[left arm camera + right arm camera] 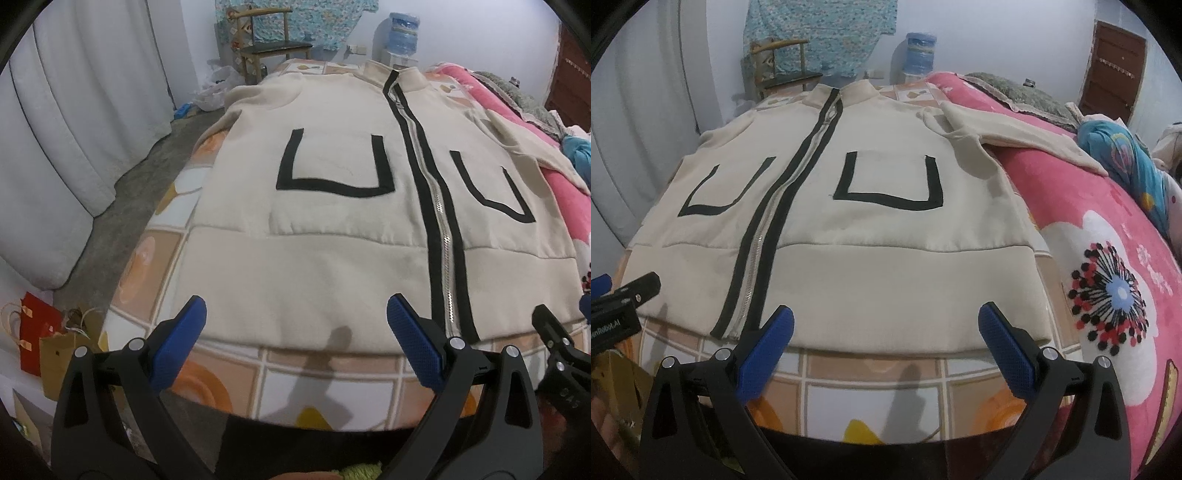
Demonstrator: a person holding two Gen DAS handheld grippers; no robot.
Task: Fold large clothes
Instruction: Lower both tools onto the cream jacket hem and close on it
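I see one cream jacket (332,229) lying flat on the bed, front up, with one zipper (441,221) closed and two black U-shaped pocket trims. My left gripper (295,325) is spread wide and holds nothing; the hem is just past its tips at 12 o'clock. My right gripper (886,325) is equally wide and empty. One sleeve (1015,133) lies out at 2 o'clock over the pink blanket (1108,236); the other sleeve I cannot make out. One water bottle (921,53) stands behind the collar, its base hidden.
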